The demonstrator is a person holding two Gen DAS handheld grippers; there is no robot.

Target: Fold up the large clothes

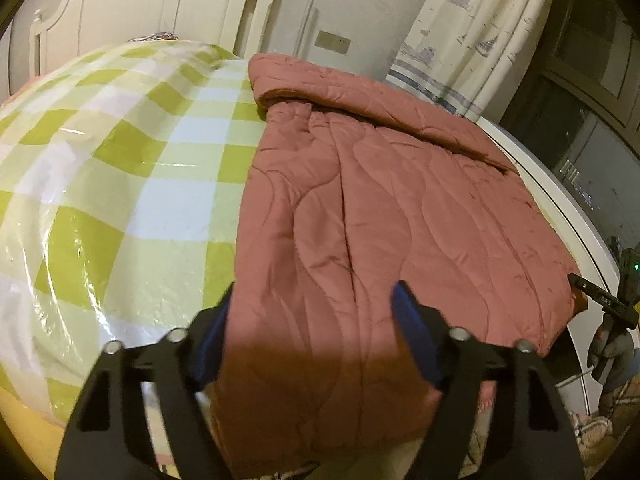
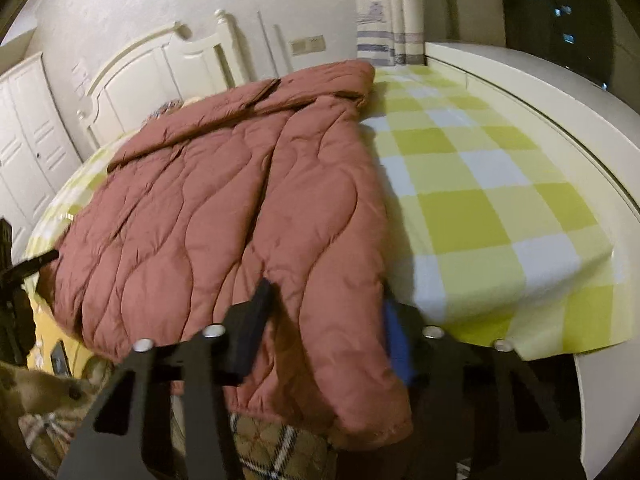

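Left wrist view, left to right: a white headboard (image 1: 132, 8), a green checked bed cover (image 1: 120, 168), the pink quilted coat (image 1: 380, 200) on it, a curtain (image 1: 460, 32). Left gripper (image 1: 312, 320) and right gripper (image 2: 324, 308) each straddle the coat's near hem; whether the pads press it I cannot tell.

A bed (image 1: 120, 168) wears a green checked cover. Behind it stand a white headboard (image 1: 132, 4) and a patterned curtain (image 1: 472, 28).

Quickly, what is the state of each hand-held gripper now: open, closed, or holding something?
Left hand-held gripper: closed on the near hem of the pink quilted jacket.
Right hand-held gripper: closed on the same jacket's hem.
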